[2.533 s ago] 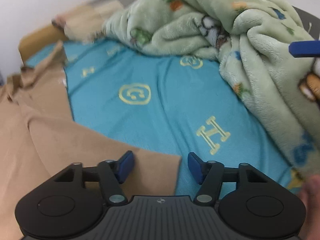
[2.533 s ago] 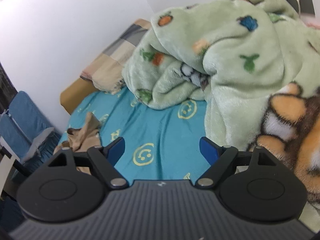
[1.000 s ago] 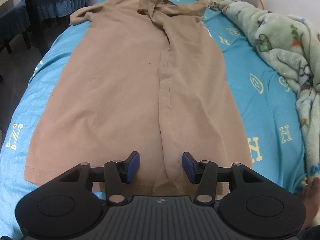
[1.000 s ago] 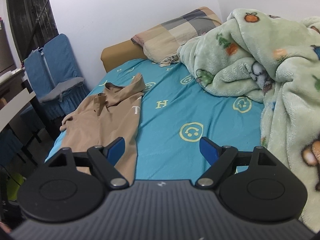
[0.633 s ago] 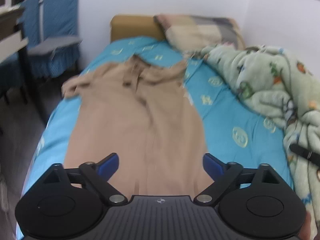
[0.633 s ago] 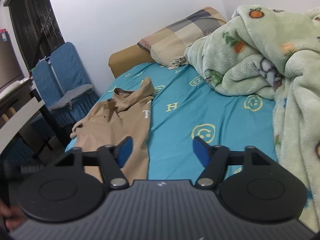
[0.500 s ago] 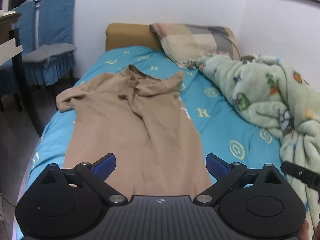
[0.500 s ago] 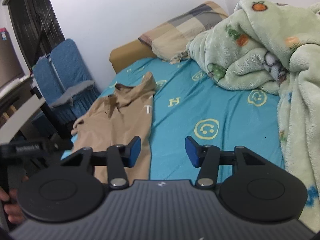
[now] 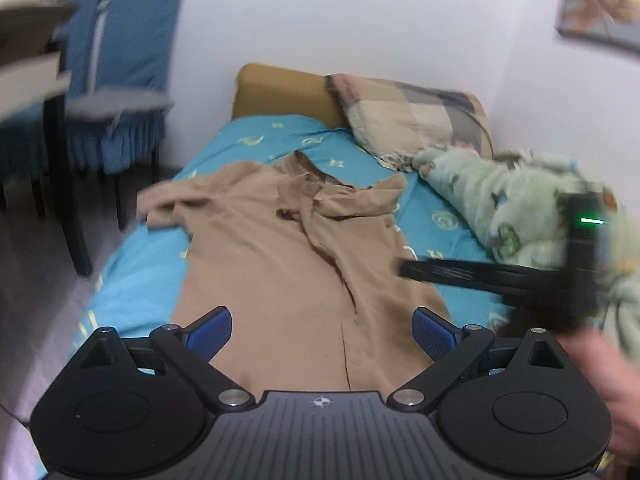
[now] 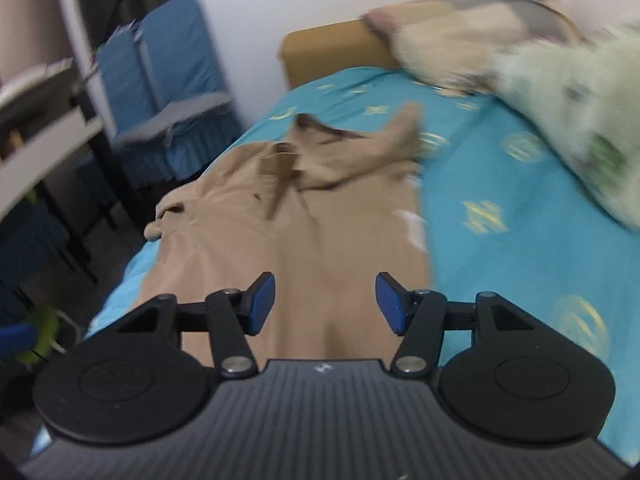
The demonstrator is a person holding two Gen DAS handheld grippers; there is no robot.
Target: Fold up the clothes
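Observation:
A tan polo shirt (image 9: 280, 264) lies lengthwise on the turquoise bed sheet (image 9: 132, 268), collar at the far end, its right side folded over toward the middle. It also shows in the right wrist view (image 10: 320, 240). My left gripper (image 9: 322, 332) is open and empty, held above the shirt's near hem. My right gripper (image 10: 324, 304) is open and empty, also above the near part of the shirt. The right gripper's black body (image 9: 520, 276) shows blurred at the right of the left wrist view.
A green fleece blanket (image 9: 520, 200) is heaped on the bed's right side. A checked pillow (image 9: 416, 116) leans on the tan headboard (image 9: 280, 92). Blue-covered chairs (image 9: 116, 88) and a table (image 9: 28, 76) stand left of the bed; shelves (image 10: 36, 92) show at left.
The right gripper swung left from over the bare sheet to over the shirt and opened wider again. The left gripper stayed wide open, and the right gripper's body entered its view.

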